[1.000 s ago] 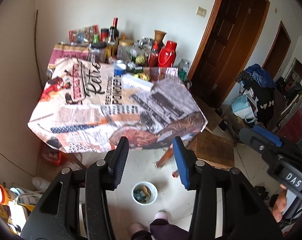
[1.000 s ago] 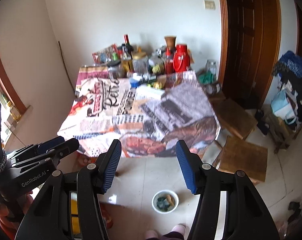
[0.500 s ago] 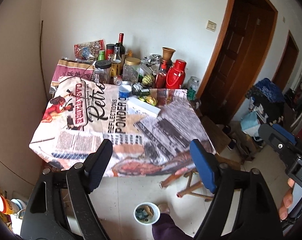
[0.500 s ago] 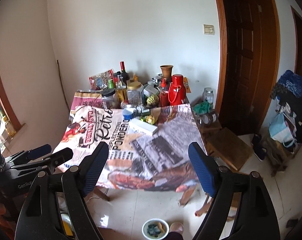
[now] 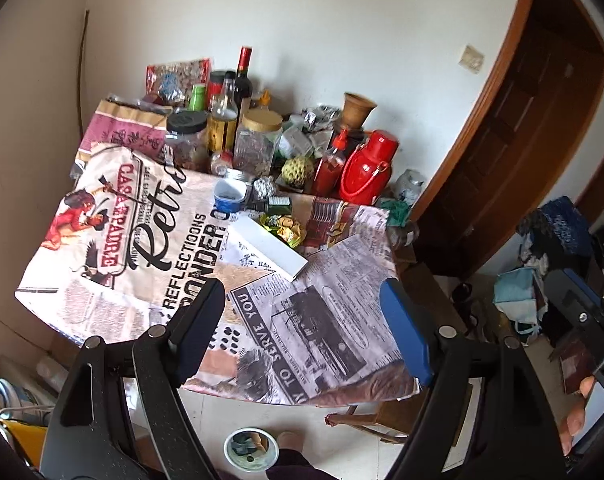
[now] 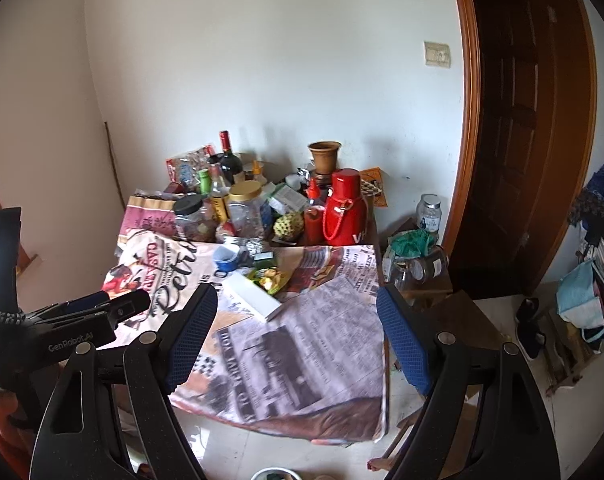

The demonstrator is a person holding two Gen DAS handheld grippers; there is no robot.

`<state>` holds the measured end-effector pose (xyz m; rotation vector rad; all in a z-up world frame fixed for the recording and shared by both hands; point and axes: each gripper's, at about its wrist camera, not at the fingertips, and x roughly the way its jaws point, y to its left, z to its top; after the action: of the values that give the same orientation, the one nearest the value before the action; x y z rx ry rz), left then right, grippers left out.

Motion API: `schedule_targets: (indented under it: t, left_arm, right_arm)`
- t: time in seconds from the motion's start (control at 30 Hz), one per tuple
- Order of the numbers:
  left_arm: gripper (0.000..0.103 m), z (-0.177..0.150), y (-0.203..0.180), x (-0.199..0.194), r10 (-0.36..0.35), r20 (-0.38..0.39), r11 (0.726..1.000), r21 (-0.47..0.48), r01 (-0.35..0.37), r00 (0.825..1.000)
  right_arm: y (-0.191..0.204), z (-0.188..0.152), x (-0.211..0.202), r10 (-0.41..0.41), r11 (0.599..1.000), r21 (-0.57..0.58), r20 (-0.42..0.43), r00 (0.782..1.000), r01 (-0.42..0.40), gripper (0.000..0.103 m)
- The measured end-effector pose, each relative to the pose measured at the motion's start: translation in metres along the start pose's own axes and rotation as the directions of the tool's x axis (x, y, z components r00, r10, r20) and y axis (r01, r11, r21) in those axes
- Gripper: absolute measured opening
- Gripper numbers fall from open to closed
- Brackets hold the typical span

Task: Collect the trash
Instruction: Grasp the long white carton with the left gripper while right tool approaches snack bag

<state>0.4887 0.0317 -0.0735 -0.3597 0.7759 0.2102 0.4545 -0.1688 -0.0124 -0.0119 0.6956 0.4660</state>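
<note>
Left gripper (image 5: pixel 302 328): fingers (image 5: pixel 200 328) spread wide, nothing between them; it hangs above the near edge of the surface.
Right gripper (image 6: pixel 296 336): fingers (image 6: pixel 190 336) spread wide and empty; blue ribbed pads on black arms, above the near edge of the surface.
Surface (image 5: pixel 114 300): square, draped with a cloth printed like old newspaper and posters; the cloth hangs over the near edge.
Trash, wrapper (image 5: pixel 286 228): crumpled yellow-green foil, near the middle of the surface, just beside the far end of the white box.
Trash, white box (image 5: pixel 266 248): long, flat carton lying askew at the middle of the surface, between the grippers and the wrapper.
Blue cup (image 5: pixel 230 195): small, round, open-topped, behind the white box.
Far edge clutter: red flask (image 5: pixel 366 172) with loop handle, red squeeze bottle (image 5: pixel 330 164), knobbly green fruit (image 5: pixel 298 167), two clear plastic jars (image 5: pixel 258 144) with screw lids, dark wine bottle (image 5: pixel 244 76), clay vase (image 5: pixel 356 110); these stand tightly packed behind the trash.
Floor bowl (image 5: pixel 251 450): white, round, holding dark scraps, on the tiled floor below the near edge.
Wooden stool (image 6: pixel 442 292): at the right edge of the surface, bearing glass jars and a green bag.
Door (image 6: pixel 522 140): dark panelled wood, right of the surface.
</note>
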Motion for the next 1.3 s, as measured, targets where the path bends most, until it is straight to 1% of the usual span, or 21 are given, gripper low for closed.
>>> schedule_targets:
  t: [0.1, 0.2, 0.33, 0.4, 0.43, 0.5, 0.57, 0.67, 0.77, 0.83, 0.93, 0.97, 1.0, 1.07, 1.13, 1.17, 1.23, 1.3]
  left_arm:
    - [0.079, 0.004, -0.003, 0.030, 0.026, -0.063, 1.000, -0.007, -0.027, 0.998]
    - [0.080, 0.009, 0.002, 0.061, 0.033, -0.123, 0.999, -0.029, -0.037, 0.992]
    - [0.080, 0.018, 0.018, 0.112, 0.018, -0.195, 0.997, -0.073, -0.033, 0.981]
    - [0.080, 0.022, 0.026, 0.138, 0.019, -0.216, 0.997, -0.070, -0.035, 0.976]
    - [0.080, 0.024, 0.027, 0.146, 0.024, -0.224, 0.997, -0.066, -0.040, 0.974]
    - [0.080, 0.028, 0.030, 0.180, 0.045, -0.261, 0.997, -0.047, -0.059, 0.964]
    - [0.080, 0.030, 0.031, 0.206, 0.049, -0.291, 0.997, -0.040, -0.063, 0.956]
    - [0.080, 0.031, 0.034, 0.253, 0.058, -0.345, 0.996, -0.044, -0.077, 0.937]
    - [0.080, 0.029, 0.032, 0.292, 0.068, -0.381, 0.994, -0.051, -0.095, 0.922]
    - [0.080, 0.027, 0.029, 0.312, 0.089, -0.386, 0.992, -0.052, -0.118, 0.918]
    - [0.080, 0.024, 0.028, 0.334, 0.184, -0.365, 0.974, -0.058, -0.219, 0.913]
    - [0.083, 0.021, 0.029, 0.342, 0.209, -0.370, 0.965, -0.072, -0.252, 0.905]
    - [0.083, 0.020, 0.031, 0.344, 0.199, -0.359, 0.960, -0.114, -0.254, 0.912]
    - [0.083, 0.016, 0.033, 0.349, 0.215, -0.361, 0.944, -0.163, -0.288, 0.907]
    - [0.085, 0.014, 0.028, 0.350, 0.250, -0.336, 0.938, -0.149, -0.313, 0.908]
    - [0.087, 0.012, 0.023, 0.353, 0.282, -0.331, 0.936, -0.109, -0.334, 0.900]
    - [0.087, 0.011, 0.019, 0.356, 0.295, -0.326, 0.939, -0.073, -0.335, 0.898]
    - [0.087, 0.010, 0.020, 0.355, 0.289, -0.333, 0.943, -0.065, -0.327, 0.898]
  right_arm:
    - [-0.014, 0.003, 0.026, -0.008, 1.000, 0.024, -0.053, 0.999, 0.009, 0.079]
    - [-0.025, 0.005, 0.046, -0.014, 0.998, 0.055, -0.087, 0.996, 0.019, 0.079]
    - [-0.032, 0.005, 0.073, -0.053, 0.993, 0.098, -0.125, 0.991, 0.066, 0.079]
    - [-0.034, 0.003, 0.086, -0.079, 0.988, 0.119, -0.130, 0.988, 0.094, 0.079]
    - [-0.034, 0.001, 0.095, -0.100, 0.984, 0.133, -0.145, 0.984, 0.119, 0.079]
    - [-0.038, -0.001, 0.113, -0.121, 0.976, 0.157, -0.183, 0.976, 0.151, 0.079]
    - [-0.040, -0.007, 0.131, -0.139, 0.964, 0.195, -0.221, 0.965, 0.183, 0.079]
    - [-0.045, -0.013, 0.153, -0.145, 0.952, 0.227, -0.260, 0.955, 0.206, 0.079]
    - [-0.049, -0.019, 0.171, -0.159, 0.944, 0.238, -0.284, 0.945, 0.230, 0.079]
    - [-0.052, -0.021, 0.181, -0.167, 0.941, 0.238, -0.295, 0.941, 0.242, 0.079]
    - [-0.058, -0.022, 0.193, -0.164, 0.940, 0.238, -0.310, 0.936, 0.244, 0.079]
    - [-0.061, -0.022, 0.194, -0.159, 0.940, 0.241, -0.314, 0.936, 0.241, 0.079]
    - [-0.061, -0.022, 0.198, -0.158, 0.941, 0.240, -0.317, 0.935, 0.240, 0.079]
    - [-0.065, -0.022, 0.200, -0.160, 0.943, 0.229, -0.322, 0.933, 0.241, 0.079]
    - [-0.067, -0.023, 0.202, -0.167, 0.947, 0.210, -0.333, 0.928, 0.245, 0.079]
    - [-0.068, -0.023, 0.204, -0.167, 0.948, 0.201, -0.338, 0.926, 0.245, 0.079]
    - [-0.069, -0.022, 0.208, -0.168, 0.952, 0.188, -0.345, 0.923, 0.243, 0.079]
    - [-0.069, -0.022, 0.211, -0.160, 0.956, 0.177, -0.352, 0.922, 0.234, 0.079]
